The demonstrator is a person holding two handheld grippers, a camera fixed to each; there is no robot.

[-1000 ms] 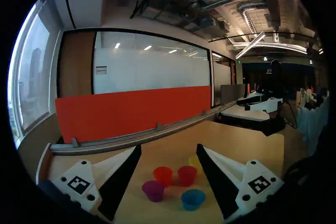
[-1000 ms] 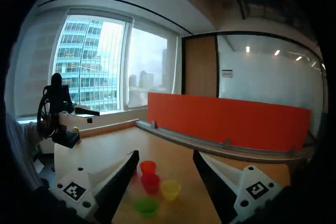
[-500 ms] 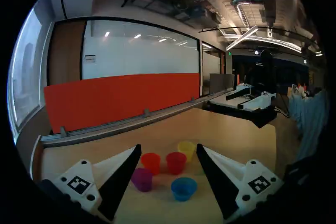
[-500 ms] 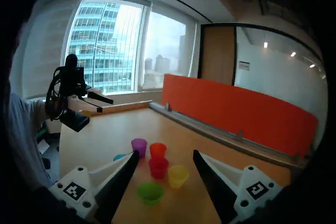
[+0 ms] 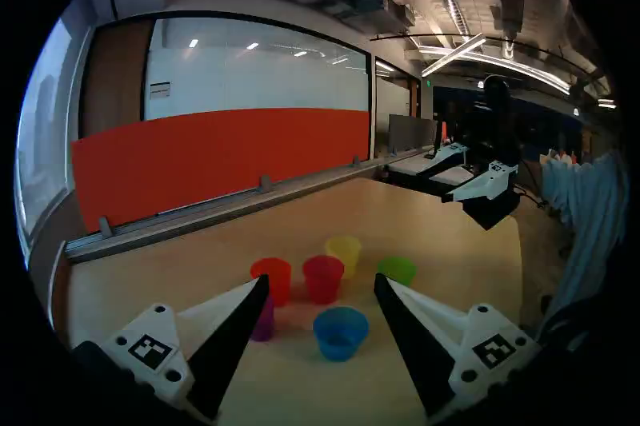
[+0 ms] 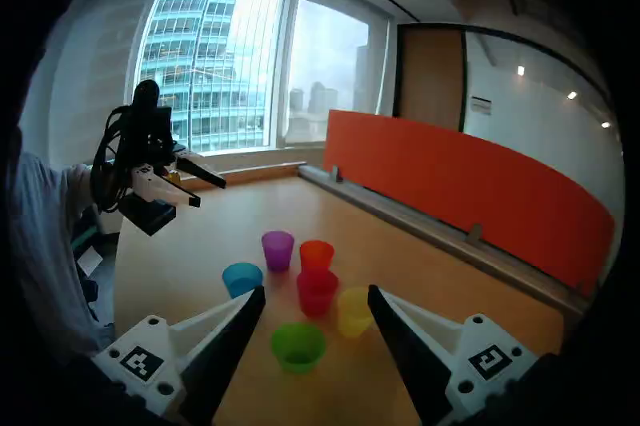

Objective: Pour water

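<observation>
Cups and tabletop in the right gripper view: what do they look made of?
The purple cup and green cup look like thin moulded plastic, slightly translucent: light glows through their walls. The tabletop looks like pale wood or wood-look laminate, smooth with a soft sheen; I cannot tell which.
</observation>
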